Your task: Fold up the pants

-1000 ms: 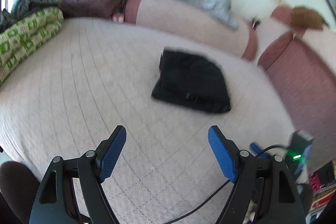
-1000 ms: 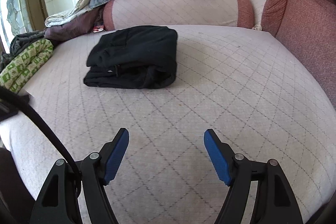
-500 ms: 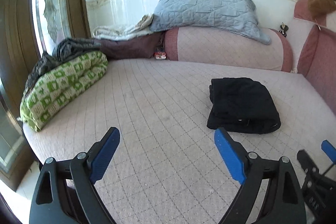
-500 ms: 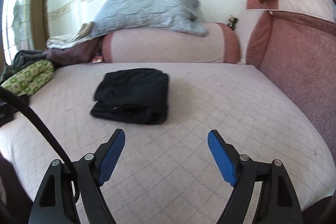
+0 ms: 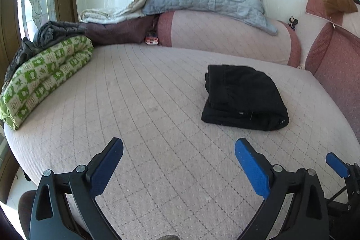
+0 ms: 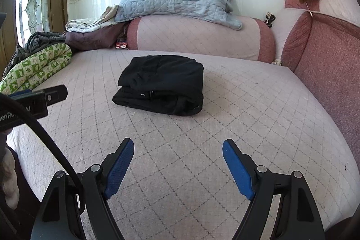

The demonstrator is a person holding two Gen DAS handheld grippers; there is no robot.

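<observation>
On your far left a green quilt (image 5: 42,75) lay along the bed's (image 5: 139,109) edge, well apart from the work, so it needed no minding. Your left gripper (image 5: 178,155) hung over bare bed with its jaws spread wide and nothing between them. Just right of it, the pants (image 5: 243,95) sat as a compact black bundle in the middle of the bed, layers stacked and one edge doubled under; to my eye the folding looked done. Your right gripper (image 6: 177,158) was likewise agape and empty, near the bed's front edge, with the pants (image 6: 162,84) ahead and slightly left. If you wanted a tidier finish, the best move was to press the loose front lip flat rather than regrip, since lifting a stack like that would likely spill the layers
</observation>
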